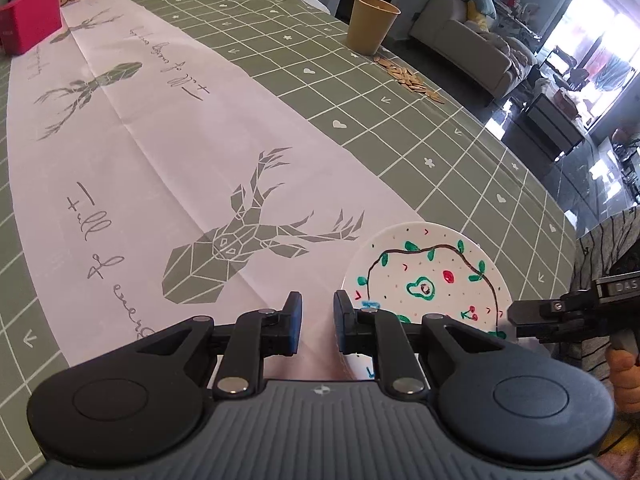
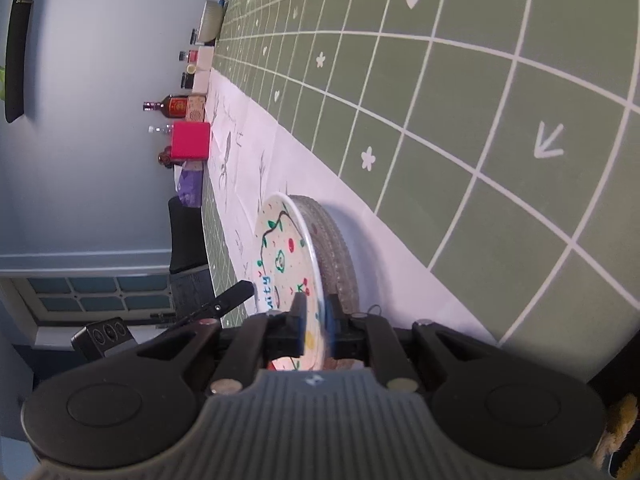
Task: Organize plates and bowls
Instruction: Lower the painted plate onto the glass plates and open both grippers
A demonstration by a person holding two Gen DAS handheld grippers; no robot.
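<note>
Resting on a grey ribbed dish (image 2: 340,248), the painted plate (image 1: 432,264) lies face up near the table's close edge. This small stack stands on the white deer-print runner (image 1: 168,128) that crosses the green checked tablecloth (image 1: 320,80). The plate carries only its drawings: a brown vine with green leaves, an avocado, cherries and some blue lettering.

The right gripper (image 2: 316,318), in a hand (image 1: 624,368) below a striped sleeve (image 1: 600,248), straddles the plate's near rim. One pad lies against the painted face. The other, blurred, sits under the rim with a sliver of space showing, so the grip looks let go rather than clamped.

The left gripper (image 1: 318,312) hovers just beside the plate's opposite edge. Its jaws are drawn in to a narrow slot over the runner, with nothing between them.

Far up the table a tan paper cup (image 1: 372,24) stands upright. Its inside is visible only at the top of the wall, so its contents cannot be told. A scatter of pale seeds (image 1: 412,78) lies on the cloth just beside it.

At the far end a pink box (image 2: 191,140) stands by a dark bottle with a red label (image 2: 172,105). A pale bowl (image 2: 212,20) is further along, and its inside is hidden from both views.
</note>
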